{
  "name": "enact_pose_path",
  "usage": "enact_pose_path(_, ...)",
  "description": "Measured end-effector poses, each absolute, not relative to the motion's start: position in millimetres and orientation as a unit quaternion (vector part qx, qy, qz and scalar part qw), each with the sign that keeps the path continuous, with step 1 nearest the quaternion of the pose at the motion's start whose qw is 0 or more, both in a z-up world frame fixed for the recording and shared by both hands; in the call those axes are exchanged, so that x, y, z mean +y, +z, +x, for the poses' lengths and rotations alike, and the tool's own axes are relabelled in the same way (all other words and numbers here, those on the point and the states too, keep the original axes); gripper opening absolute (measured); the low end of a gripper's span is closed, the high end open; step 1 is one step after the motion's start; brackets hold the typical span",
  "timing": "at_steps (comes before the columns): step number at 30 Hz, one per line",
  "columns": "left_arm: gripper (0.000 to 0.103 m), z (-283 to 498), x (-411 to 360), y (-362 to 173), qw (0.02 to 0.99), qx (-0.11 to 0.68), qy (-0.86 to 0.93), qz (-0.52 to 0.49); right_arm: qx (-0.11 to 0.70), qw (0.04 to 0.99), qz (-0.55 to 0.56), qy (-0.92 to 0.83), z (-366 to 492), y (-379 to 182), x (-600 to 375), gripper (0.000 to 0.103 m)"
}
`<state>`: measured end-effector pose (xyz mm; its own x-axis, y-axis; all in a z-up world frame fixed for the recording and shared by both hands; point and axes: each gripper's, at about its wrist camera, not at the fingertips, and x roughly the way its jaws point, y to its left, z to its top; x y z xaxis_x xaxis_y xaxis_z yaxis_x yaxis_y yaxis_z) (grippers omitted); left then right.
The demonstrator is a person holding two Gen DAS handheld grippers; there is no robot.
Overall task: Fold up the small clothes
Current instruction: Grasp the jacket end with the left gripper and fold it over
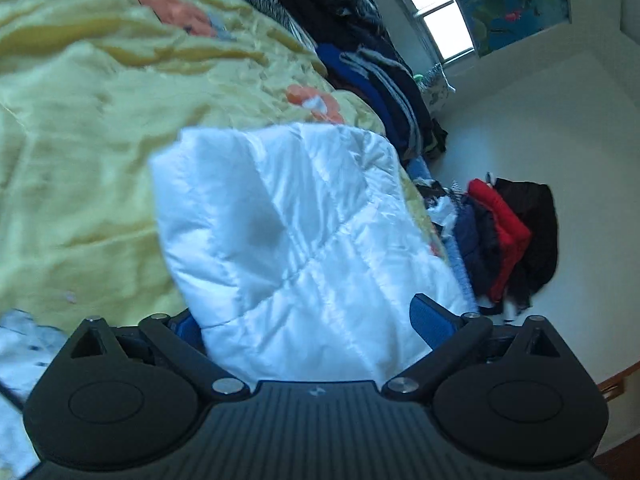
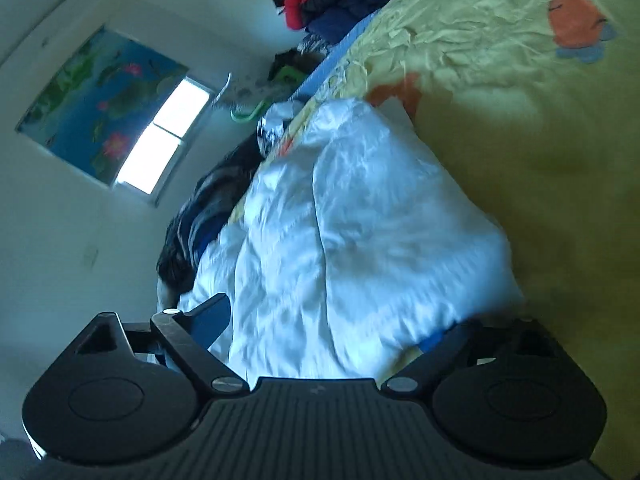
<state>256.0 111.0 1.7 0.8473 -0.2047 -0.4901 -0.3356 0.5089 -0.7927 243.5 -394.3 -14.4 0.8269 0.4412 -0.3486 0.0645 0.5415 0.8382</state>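
The white padded garment [image 1: 304, 232] lies on the yellow bedspread [image 1: 80, 160], near the bed's edge, with dark clothes [image 1: 384, 92] stacked along the far side and a red and black heap [image 1: 512, 240] against the wall beyond.

Left gripper [image 1: 308, 320]: jaws spread wide, the garment's near edge running between them. The blue pads [image 1: 430, 326] stand at either side of the cloth; whether they press it cannot be told.

Right gripper [image 2: 320, 324]: jaws likewise spread, white fabric bulging between them. The pad [image 2: 210, 316] on the left side stands clear of the cloth; no firm pinch is evident.

Judgement: both views are tilted and blurred. The step in hand appears to be taking hold of the near hem at two points to start a fold. The next move calls for closing both jaws on the fabric edge together, gathering every layer, then lifting evenly toward the far edge so the slippery quilting does not slide out
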Motion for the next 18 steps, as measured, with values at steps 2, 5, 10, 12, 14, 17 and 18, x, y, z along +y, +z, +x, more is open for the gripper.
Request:
enact_pose_path(2,0.045,264.6,105.8,1.6,0.830,0.301,0.054,-0.467,0.272,0.822,0.487,0.113,251.1,-25.0,-395.2,0.049)
enact_pose_path(5,0.031,267.1,104.2,-0.7,0.832,0.317,0.053,-0.453,0.269,0.796,0.530,0.113,253.8,-43.9,-401.6,0.026)
enact_pose_path(10,0.016,250.8,100.4,20.7,0.860,0.304,0.054,-0.407,0.261,0.801,0.523,0.129,244.2,-37.4,-403.4,0.023)
enact_pose_path(12,0.014,239.8,96.4,32.6,0.874,0.302,0.052,-0.377,0.254,0.812,0.505,0.143,234.0,-24.7,-403.2,0.023)
enact_pose_path(14,0.014,222.9,96.0,41.6,0.883,0.303,0.046,-0.356,0.251,0.821,0.487,0.158,220.1,-10.4,-404.7,0.023)
enact_pose_path(17,0.014,187.4,93.0,46.3,0.897,0.309,0.031,-0.314,0.259,0.827,0.468,0.174,192.4,1.2,-408.9,0.023)
enact_pose_path(18,0.014,175.7,90.1,44.1,0.902,0.314,0.029,-0.295,0.266,0.829,0.460,0.176,183.5,1.9,-410.3,0.023)
